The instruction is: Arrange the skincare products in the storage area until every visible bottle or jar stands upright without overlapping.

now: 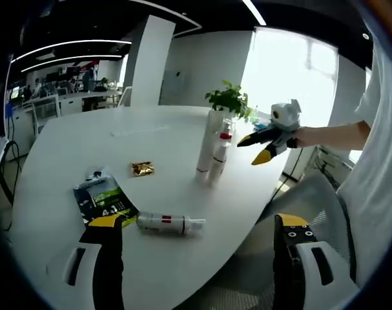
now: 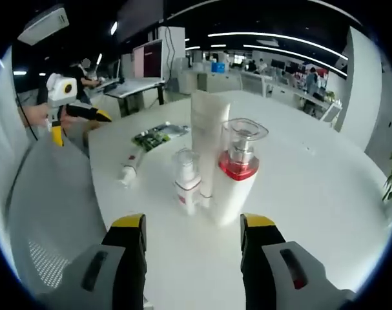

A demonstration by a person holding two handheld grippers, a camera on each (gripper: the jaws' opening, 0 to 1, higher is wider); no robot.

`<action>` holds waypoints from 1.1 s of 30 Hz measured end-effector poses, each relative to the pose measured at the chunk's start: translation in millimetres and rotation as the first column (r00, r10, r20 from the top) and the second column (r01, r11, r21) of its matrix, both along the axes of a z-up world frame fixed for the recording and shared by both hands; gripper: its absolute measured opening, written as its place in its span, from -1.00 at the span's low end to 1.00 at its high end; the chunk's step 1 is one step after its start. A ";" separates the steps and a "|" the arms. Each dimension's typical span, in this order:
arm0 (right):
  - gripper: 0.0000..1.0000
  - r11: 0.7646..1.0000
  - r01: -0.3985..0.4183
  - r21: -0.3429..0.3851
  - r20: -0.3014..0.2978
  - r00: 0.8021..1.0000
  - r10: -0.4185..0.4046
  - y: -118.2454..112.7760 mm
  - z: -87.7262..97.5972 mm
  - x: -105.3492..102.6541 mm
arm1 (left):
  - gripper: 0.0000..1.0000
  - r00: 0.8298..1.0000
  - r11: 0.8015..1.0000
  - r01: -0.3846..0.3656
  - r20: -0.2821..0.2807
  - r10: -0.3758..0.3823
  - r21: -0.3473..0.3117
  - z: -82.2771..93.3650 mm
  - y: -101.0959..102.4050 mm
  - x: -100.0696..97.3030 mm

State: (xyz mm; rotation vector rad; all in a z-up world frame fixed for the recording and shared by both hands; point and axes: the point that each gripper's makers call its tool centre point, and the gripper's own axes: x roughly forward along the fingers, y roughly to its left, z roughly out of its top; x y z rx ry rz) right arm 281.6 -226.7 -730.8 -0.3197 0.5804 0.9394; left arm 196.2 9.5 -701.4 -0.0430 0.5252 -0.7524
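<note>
Nearest in the left gripper view: left gripper [image 1: 199, 226], jaws wide, holding nothing, low over the white table [image 1: 66, 135] edge. Just past its left jaw at 11 o'clock lies the fallen bottle [image 1: 170, 223], white with a red band, on its side, the one item not yet upright.

Right gripper [image 2: 192, 226], jaws wide, also holding nothing, faces the standing group at 12 o'clock.

Largest to smallest:
- tall white tube [image 2: 208, 132], upright, at the back.
- red-collared pump bottle [image 2: 237, 174], upright, just beside the tube, clear cap.
- small clear-capped bottle [image 2: 186, 181], upright, at 9 o'clock of the pump bottle, close; touching or not, cannot tell.

Other stuff: green-black packet [image 1: 104, 197] flat at 10 o'clock of the fallen bottle, gold wrapper [image 1: 143, 169], potted plant [image 1: 229, 100].

Progress judgement: three stand, one left; most done. Remaining: stand the fallen bottle clear of the others.
</note>
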 end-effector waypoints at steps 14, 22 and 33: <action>0.67 0.967 0.167 0.190 0.013 0.985 -0.173 47.5 45.5 -53.1 | 0.81 0.999 1.000 -0.001 0.040 0.002 -0.026 23.4 10.3 -16.9; 0.81 0.891 0.327 0.315 -0.056 0.943 -0.327 48.9 58.3 -54.4 | 0.81 0.998 0.998 -0.046 0.030 0.048 -0.045 17.8 22.5 -24.3; 0.84 0.896 0.359 0.261 -0.076 0.933 -0.352 57.1 27.5 -64.3 | 0.80 0.997 0.997 -0.065 0.031 0.066 -0.031 10.5 27.9 -24.3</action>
